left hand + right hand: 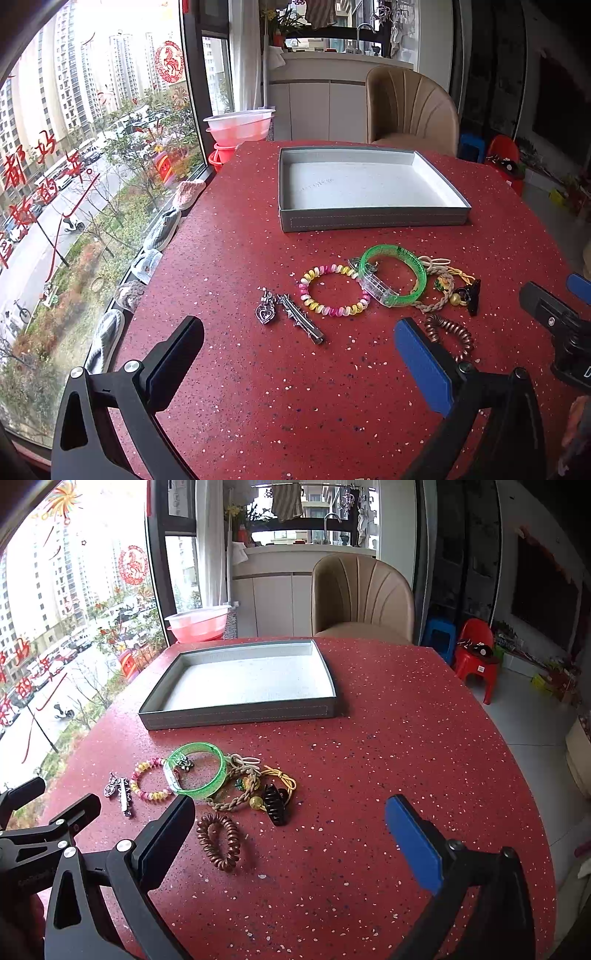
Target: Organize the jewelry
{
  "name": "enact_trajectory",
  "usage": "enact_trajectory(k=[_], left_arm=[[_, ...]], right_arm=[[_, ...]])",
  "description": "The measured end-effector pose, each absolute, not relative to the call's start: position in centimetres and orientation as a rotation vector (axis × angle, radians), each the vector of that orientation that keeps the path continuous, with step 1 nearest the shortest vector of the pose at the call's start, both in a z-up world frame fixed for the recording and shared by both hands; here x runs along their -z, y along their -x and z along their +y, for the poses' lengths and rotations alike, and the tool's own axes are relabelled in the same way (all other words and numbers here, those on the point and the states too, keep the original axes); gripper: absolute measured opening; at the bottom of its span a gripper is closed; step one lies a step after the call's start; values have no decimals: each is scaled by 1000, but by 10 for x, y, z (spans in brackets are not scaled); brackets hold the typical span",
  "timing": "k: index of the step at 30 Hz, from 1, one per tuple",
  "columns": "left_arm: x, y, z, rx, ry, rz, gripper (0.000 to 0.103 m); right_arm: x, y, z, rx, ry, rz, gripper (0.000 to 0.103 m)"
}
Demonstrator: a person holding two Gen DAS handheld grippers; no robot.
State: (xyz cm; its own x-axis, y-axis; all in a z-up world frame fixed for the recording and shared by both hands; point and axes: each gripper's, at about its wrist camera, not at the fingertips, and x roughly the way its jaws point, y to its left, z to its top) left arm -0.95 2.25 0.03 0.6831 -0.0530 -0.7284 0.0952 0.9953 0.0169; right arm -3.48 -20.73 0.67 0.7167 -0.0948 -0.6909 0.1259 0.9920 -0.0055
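We hold both the left gripper (299,354) and the right gripper (290,834) wide apart, empty. Near the table's (406,760) window edge, the green bangle (197,771) overlaps the braided cord (236,794), so lifting it may drag neighbours off.

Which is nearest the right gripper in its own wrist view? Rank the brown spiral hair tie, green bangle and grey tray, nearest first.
From the right gripper:
1. Brown spiral hair tie, just beyond its left finger.
2. Green bangle, farther back, to the left.
3. Grey tray, farthest, at the far side of the red table.
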Motion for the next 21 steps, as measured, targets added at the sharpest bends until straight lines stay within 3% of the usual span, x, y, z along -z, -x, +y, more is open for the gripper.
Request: enact_trajectory(k=[21], left_arm=[[4, 11, 16, 102, -57, 855, 103]], right_arm=[[-5, 37, -209, 134, -56, 770, 103]])
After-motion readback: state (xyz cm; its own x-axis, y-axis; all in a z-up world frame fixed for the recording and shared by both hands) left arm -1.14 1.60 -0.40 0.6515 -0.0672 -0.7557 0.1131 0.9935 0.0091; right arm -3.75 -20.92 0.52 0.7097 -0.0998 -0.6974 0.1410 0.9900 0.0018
